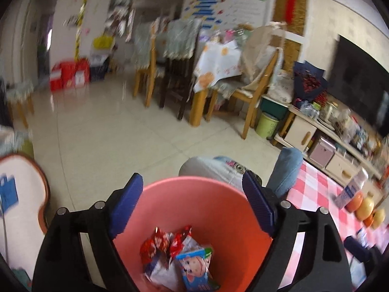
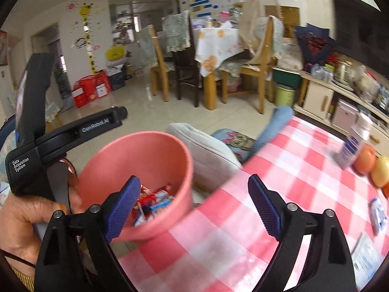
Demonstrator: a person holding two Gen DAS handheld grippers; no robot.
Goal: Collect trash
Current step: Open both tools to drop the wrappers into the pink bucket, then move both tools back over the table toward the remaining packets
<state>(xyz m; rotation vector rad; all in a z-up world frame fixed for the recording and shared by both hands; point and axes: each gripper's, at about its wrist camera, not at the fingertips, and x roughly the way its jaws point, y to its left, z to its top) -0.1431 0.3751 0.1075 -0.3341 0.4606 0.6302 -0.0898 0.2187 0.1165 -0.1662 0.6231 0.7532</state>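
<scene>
Across the lower right of both views runs a tabletop (image 2: 279,170) under a red-and-white checked cloth, its near corner pointing toward a pale tiled floor (image 1: 116,131). Beyond the floor stands a dining table (image 2: 216,41) with a white cloth printed with orange fruit, ringed by wooden chairs (image 2: 158,65) draped in pale covers. A giraffe height chart (image 2: 87,36) climbs the far wall, red gift bags (image 2: 90,90) sit below it, and a long low cabinet (image 1: 323,138) crowded with jars and boxes runs along the right wall under a dark screen.

Just off the tabletop's corner sits a pink bin (image 2: 143,177), and the trash (image 1: 180,258) lies at its bottom: crumpled red and white wrappers and a small blue packet. The left claw (image 1: 192,206) hangs over the bin with its blue pads spread wide, nothing between them but the view down into the bin. The right claw (image 2: 194,206) is likewise spread and empty, its left pad in front of the bin's rim and its right pad over the checked cloth. A hand (image 2: 26,221) grips the black handle at the left edge of the right view.

On the tabletop's far side stand a blue-and-white carton (image 2: 355,143) and a row of apples (image 2: 364,159), with pale packets (image 2: 378,213) lying nearer. A grey cushion (image 2: 204,150) and blue fabric (image 2: 274,124) lie past the bin.
</scene>
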